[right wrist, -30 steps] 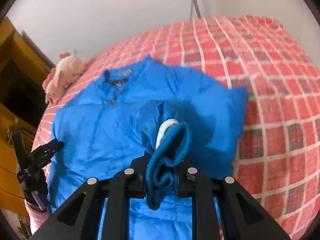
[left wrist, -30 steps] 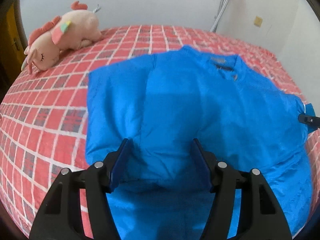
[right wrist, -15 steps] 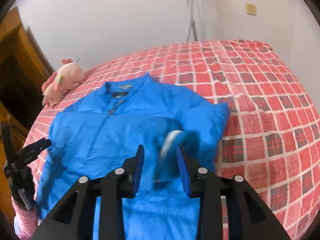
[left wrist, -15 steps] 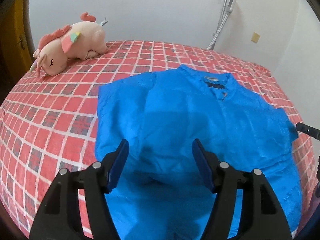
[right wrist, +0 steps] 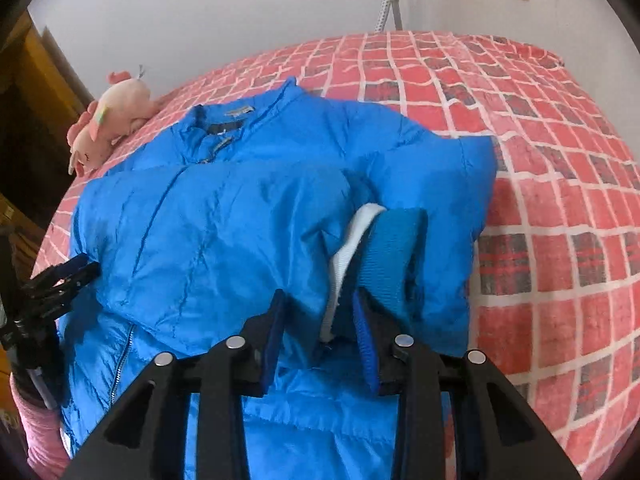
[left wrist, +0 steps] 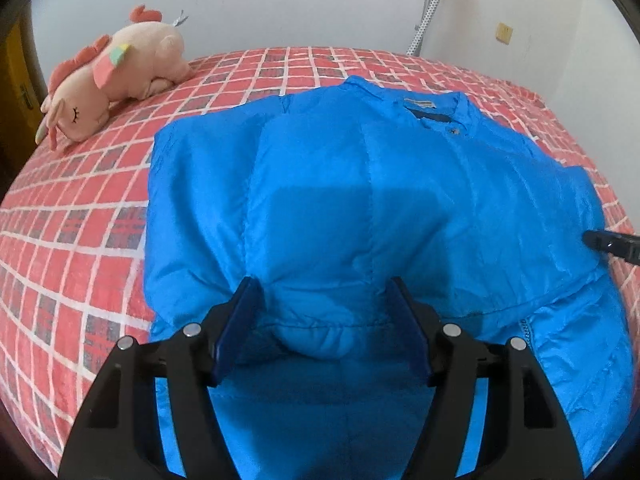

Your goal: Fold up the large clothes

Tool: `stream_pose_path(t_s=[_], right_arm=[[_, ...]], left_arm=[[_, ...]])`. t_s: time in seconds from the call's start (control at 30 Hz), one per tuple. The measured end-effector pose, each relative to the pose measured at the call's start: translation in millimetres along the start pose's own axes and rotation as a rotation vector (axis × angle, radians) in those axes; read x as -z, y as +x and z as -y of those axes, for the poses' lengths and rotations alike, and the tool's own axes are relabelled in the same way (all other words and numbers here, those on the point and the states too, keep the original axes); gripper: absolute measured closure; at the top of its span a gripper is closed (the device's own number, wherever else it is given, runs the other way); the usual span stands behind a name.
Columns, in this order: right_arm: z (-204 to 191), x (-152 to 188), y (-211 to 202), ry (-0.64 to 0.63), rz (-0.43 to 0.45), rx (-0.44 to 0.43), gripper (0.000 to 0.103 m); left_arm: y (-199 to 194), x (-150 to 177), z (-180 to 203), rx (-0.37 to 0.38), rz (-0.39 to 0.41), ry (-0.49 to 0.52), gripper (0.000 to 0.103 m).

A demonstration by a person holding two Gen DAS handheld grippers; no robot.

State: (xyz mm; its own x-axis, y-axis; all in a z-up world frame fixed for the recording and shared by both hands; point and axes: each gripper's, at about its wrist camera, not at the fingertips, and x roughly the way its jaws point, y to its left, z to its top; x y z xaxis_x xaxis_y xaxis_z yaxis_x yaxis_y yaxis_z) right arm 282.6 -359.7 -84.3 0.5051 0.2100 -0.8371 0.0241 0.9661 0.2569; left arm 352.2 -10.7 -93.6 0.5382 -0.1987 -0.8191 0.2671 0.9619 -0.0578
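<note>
One blue puffer jacket [left wrist: 360, 208] is lying spread across the red checked bed [left wrist: 72, 216], collar towards the wall edge, with both sleeves lying folded in over its front. One pink plush unicorn [left wrist: 108, 84] is resting near the bed's far left corner. One white hose [left wrist: 430, 4] is hanging against the wall.

The left gripper [left wrist: 322, 320] is hovering with its jaws standing wide apart over the folded left sleeve, gripping nothing. The right gripper [right wrist: 320, 316] is sitting partly open, its jaws having just been opening; one ribbed blue cuff [right wrist: 394, 252] with a white lining is lying loosely between them, and the pads are not pressing on it.
</note>
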Motion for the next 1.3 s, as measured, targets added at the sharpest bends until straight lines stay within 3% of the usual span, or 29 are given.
stream_pose_path(t_s=[0.17,0.27,0.4,0.53,0.7,0.83,0.93,1.0,1.3], right_arm=[[-17,0,-32,-0.065,0.094,0.025,0.068],[-18,0,-32,-0.058,0.076,0.010,0.068],[-9,0,-5,-0.030,0.008,0.040,0.068],[-3,3,11,-0.027,0.007,0.004,0.067],[2,3,5,0.005,0.025,-0.027,0.067],[-8,9,-36,-0.015,0.084,-0.058,0.066],[-16,32,-68,-0.059,0.098,-0.041,0.063],[-16,50,-83,-0.077,0.084,-0.055,0.062],[-9,176,-144,-0.103,0.021,-0.067,0.056]], left_arm=[[-23,0,3,-0.009,0.051,-0.012,0.034],[-28,1,5,-0.012,0.063,-0.011,0.033],[-14,2,6,-0.049,0.021,0.004,0.032],[1,6,5,-0.062,0.016,0.034,0.029],[-3,4,0,-0.038,0.002,0.004,0.031],[-46,0,-3,0.012,0.042,-0.025,0.030],[-91,9,-7,0.007,0.111,-0.022,0.023],[-111,21,-12,-0.017,0.113,-0.018,0.022],[-170,135,-58,-0.119,-0.011,-0.046,0.022]])
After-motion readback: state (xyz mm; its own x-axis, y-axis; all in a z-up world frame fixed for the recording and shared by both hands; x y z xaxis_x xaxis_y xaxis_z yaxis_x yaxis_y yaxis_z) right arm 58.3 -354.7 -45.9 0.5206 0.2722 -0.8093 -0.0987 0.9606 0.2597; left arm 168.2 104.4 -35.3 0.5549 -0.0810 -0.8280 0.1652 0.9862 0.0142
